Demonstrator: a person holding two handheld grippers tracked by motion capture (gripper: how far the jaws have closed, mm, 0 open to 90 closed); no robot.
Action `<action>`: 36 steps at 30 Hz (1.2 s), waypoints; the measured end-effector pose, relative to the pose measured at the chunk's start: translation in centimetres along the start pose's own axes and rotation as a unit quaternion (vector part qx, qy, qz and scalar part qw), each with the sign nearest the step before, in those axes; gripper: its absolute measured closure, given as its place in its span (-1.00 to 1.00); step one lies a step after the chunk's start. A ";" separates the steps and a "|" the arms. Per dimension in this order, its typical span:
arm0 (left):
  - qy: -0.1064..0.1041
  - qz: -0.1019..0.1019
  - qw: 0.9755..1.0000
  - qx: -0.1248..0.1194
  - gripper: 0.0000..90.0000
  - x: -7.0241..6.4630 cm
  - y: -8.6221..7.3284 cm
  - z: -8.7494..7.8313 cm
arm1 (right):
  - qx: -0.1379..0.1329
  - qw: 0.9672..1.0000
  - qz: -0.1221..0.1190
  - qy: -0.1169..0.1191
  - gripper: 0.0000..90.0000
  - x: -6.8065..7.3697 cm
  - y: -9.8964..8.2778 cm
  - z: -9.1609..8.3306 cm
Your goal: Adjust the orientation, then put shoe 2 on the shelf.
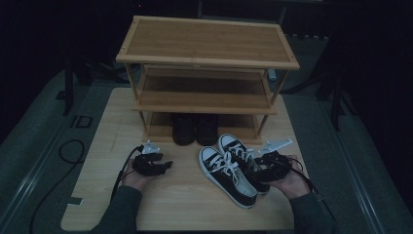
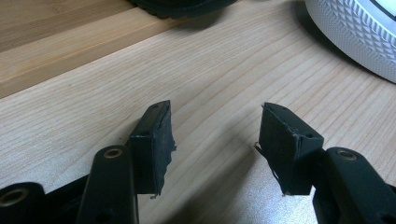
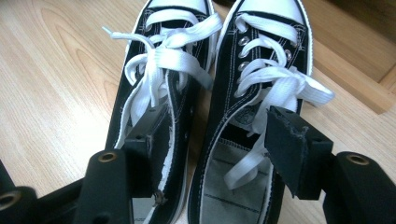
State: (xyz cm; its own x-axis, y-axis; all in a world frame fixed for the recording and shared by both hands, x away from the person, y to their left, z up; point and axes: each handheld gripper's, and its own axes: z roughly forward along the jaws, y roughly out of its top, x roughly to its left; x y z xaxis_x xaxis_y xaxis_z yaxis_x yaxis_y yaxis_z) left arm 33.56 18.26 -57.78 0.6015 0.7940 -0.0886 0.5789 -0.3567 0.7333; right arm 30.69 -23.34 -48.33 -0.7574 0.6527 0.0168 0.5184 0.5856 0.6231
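The left gripper [image 1: 163,163] rests low over the wooden table [image 1: 102,195], jaws spread with nothing between them. Right of it, two black canvas sneakers [image 1: 228,171] lie side by side before the bamboo shoe rack [image 1: 207,41]. The right gripper [image 3: 212,144] straddles their inner collars, jaws apart, not pressing.

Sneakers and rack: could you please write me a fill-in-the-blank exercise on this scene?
1. The sneakers have ____ laces.
2. The wooden rack has ____ shelves.
3. The dark shoes stand on the ____ shelf.
4. The left gripper is ____, nothing between its jaws.

Missing words: white; three; bottom; open
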 end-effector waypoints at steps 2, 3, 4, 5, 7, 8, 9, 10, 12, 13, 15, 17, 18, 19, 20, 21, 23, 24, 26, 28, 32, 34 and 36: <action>0.000 0.000 1.000 0.000 0.00 0.0 0.0 0.0 | 0.006 1.000 -0.001 -0.003 -0.13 0.2 0.0 0.2; -0.001 -0.001 1.000 0.000 0.00 0.0 0.0 0.0 | 0.008 1.000 0.000 -0.005 -0.13 0.2 0.0 0.3; -0.002 -0.001 1.000 0.000 0.00 0.1 0.0 0.0 | 0.010 1.000 -0.001 -0.006 -0.14 0.3 0.0 0.5; -0.002 -0.002 1.000 0.000 0.00 0.1 0.0 0.0 | 0.011 1.000 0.000 -0.007 -0.14 0.3 0.1 0.5; -0.002 -0.001 1.000 0.000 0.00 0.1 0.0 0.0 | 0.015 1.000 0.000 -0.011 -0.18 0.4 0.1 0.8; -0.002 -0.001 1.000 0.001 0.00 0.1 0.0 0.0 | 0.018 1.000 0.001 -0.012 -0.19 0.5 0.1 1.0; -0.002 -0.001 1.000 0.001 0.00 0.1 0.0 0.0 | 0.019 1.000 0.000 -0.013 -0.20 0.5 0.1 1.1; -0.002 -0.001 1.000 0.001 0.00 0.1 0.0 0.0 | 0.021 1.000 0.001 -0.013 -0.21 0.6 0.1 1.2; -0.001 -0.001 1.000 0.001 0.00 0.0 0.0 0.0 | 0.022 1.000 0.000 -0.014 -0.23 0.7 0.0 1.4; -0.001 -0.001 1.000 0.001 0.00 0.0 0.0 0.0 | 0.023 1.000 -0.001 -0.014 -0.23 0.7 0.0 1.4; 0.000 -0.001 1.000 0.000 0.00 0.0 0.0 0.0 | 0.024 1.000 0.002 -0.016 -0.23 0.8 0.0 1.6; 0.000 -0.001 1.000 0.000 -0.01 0.0 0.0 0.0 | 0.027 0.999 0.001 -0.016 -0.24 0.8 0.0 1.8; 0.000 -0.001 1.000 0.000 0.00 0.0 0.0 0.0 | 0.028 0.999 0.000 -0.016 -0.25 0.8 0.0 1.9; 0.000 -0.001 1.000 0.000 -0.01 0.0 0.0 0.0 | 0.027 1.000 -0.001 -0.013 -0.24 0.8 0.0 2.0; 0.000 -0.001 1.000 0.000 -0.01 0.0 0.0 0.0 | 0.030 1.000 -0.001 -0.011 -0.25 0.9 0.1 2.1; 0.000 -0.002 1.000 0.000 -0.01 0.0 0.0 0.0 | 0.031 0.999 -0.002 -0.010 -0.25 1.0 0.1 2.2; 0.001 -0.001 1.000 0.000 -0.01 0.0 0.0 0.0 | 0.032 0.999 -0.003 -0.009 -0.25 1.2 0.2 2.5; 0.001 -0.001 1.000 0.000 -0.01 0.0 0.0 0.0 | 0.032 0.999 -0.005 -0.008 -0.24 1.3 0.3 2.7; 0.000 -0.002 1.000 0.000 -0.01 0.0 0.0 0.0 | 0.039 0.999 -0.007 -0.007 -0.12 1.4 0.4 3.1; 0.000 -0.002 1.000 0.000 -0.01 0.0 0.0 0.0 | 0.046 0.999 -0.008 -0.009 -0.02 1.4 0.5 3.5; 0.000 -0.001 1.000 0.000 -0.01 0.0 0.0 0.0 | 0.056 0.998 -0.007 -0.015 0.04 1.4 0.7 4.4; 0.001 -0.001 1.000 -0.001 -0.01 0.0 0.0 0.0 | 0.060 0.998 -0.005 -0.021 0.11 1.5 0.8 4.7; 0.000 -0.002 1.000 -0.001 -0.01 0.0 0.0 0.0 | 0.060 0.998 -0.007 -0.024 0.24 1.4 1.0 4.9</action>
State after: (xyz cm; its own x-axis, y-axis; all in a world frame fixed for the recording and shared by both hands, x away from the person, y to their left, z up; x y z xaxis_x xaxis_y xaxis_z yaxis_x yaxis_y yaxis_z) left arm 33.55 18.22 -57.79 0.5984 0.7960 -0.0913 0.5808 -0.3525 0.7337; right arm 32.04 -19.48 -51.55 -0.7469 0.6642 -0.0305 0.5537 0.6467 0.5246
